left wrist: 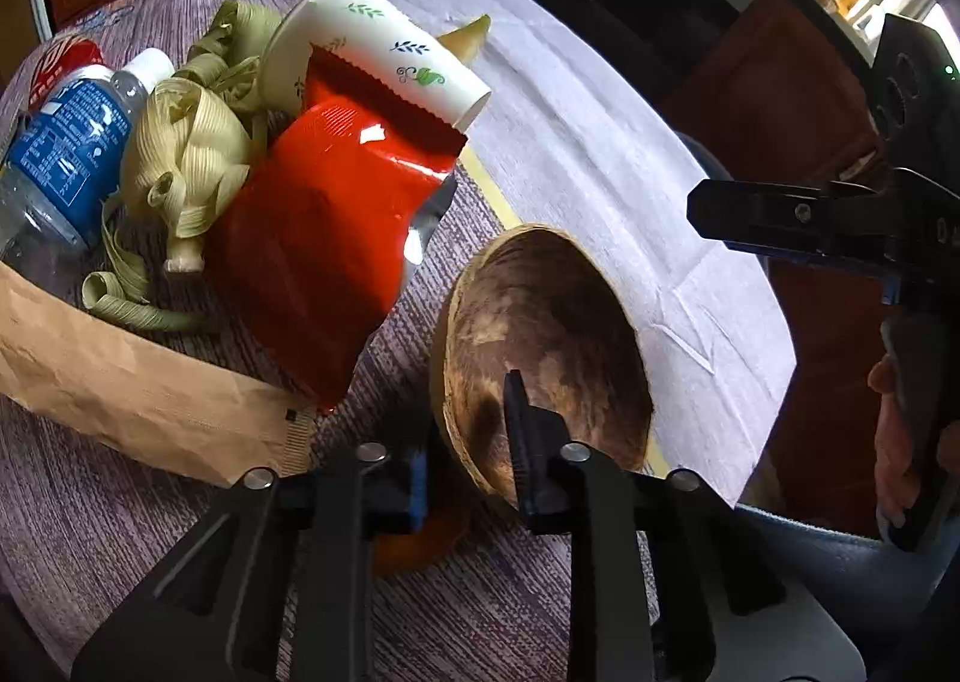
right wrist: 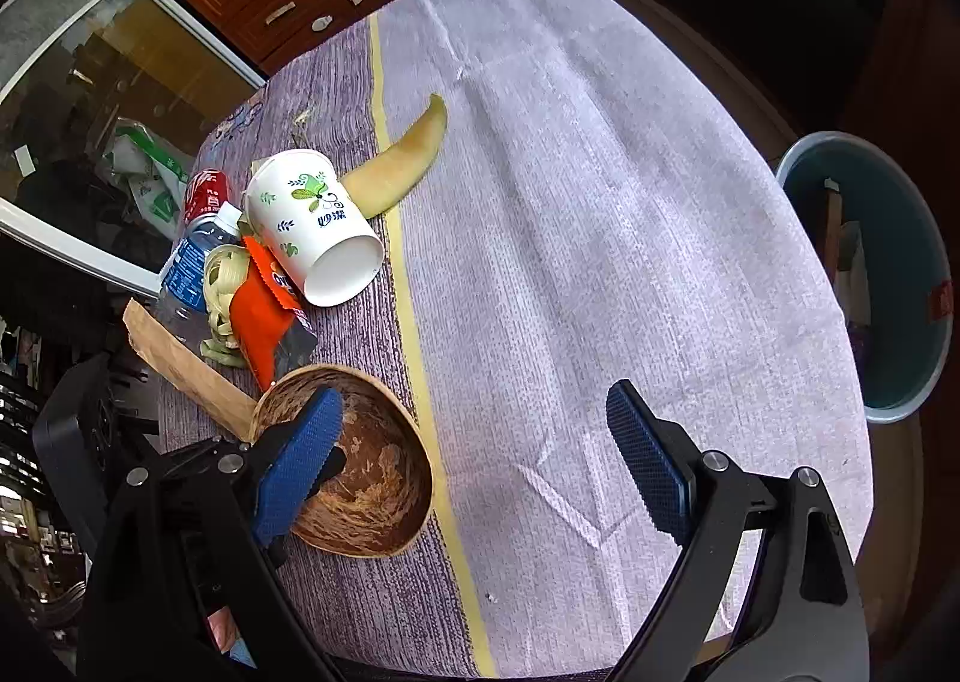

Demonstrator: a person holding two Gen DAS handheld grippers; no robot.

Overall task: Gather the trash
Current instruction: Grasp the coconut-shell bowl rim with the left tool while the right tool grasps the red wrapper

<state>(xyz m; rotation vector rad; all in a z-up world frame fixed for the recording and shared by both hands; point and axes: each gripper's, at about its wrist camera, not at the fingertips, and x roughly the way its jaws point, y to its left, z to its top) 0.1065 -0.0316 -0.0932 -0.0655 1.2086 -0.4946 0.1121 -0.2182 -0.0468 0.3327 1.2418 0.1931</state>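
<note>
Now the left claw (left wrist: 468,442), angled steeply down, is clamped on the near rim of the coconut shell (left wrist: 540,334) on the surface (right wrist: 600,202). Nothing's binned yet: cup (right wrist: 312,226), wrapper (left wrist: 324,238), bottle (left wrist: 60,160) and melon rind (right wrist: 402,154) lie heaped left, bin (right wrist: 888,262) far right. Right claw (right wrist: 474,472) hovers with jaws apart, empty.

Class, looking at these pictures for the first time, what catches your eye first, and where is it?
The brown coconut shell half lies nearest, its rim between the left gripper's fingers. Behind it is a trash heap: a red snack wrapper and a tipped paper cup. Right of the table stands a teal bin.
</note>
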